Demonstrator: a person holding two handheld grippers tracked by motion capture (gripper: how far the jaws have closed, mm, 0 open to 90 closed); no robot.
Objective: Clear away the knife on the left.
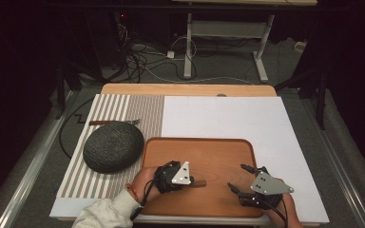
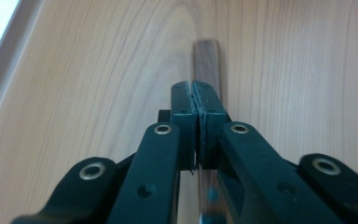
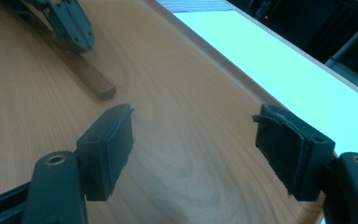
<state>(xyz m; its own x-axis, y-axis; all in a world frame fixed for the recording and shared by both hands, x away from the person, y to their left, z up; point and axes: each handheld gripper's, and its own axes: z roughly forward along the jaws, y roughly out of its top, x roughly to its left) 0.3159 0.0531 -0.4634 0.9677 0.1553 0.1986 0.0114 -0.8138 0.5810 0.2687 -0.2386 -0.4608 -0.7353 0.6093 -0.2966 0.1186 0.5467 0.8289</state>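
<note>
High view: left hand-held gripper (image 1: pixel 196 181) pinches a slim, dark wooden handle (image 1: pixel 200 183) over the smooth, rounded wooden tray (image 1: pixel 197 147). Right hand-held gripper (image 1: pixel 235 176) gapes wide nearby. A pebbled dark dome (image 1: pixel 113 146) sits left on the bench (image 1: pixel 228 114).

One wooden tray (image 1: pixel 218 149), one dark round cushion (image 1: pixel 113 146), one striped mat (image 1: pixel 123 109), and two brown-handled utensils: one (image 2: pixel 207 60) between the left jaws, one (image 1: pixel 108 122) well beyond them.

Wooden tray (image 1: pixel 218 147), left hand-held gripper (image 1: pixel 196 182) on brown stick (image 1: pixel 200 183), right hand-held gripper (image 1: pixel 237 178) spread, grey dome (image 1: pixel 113 146)
</note>
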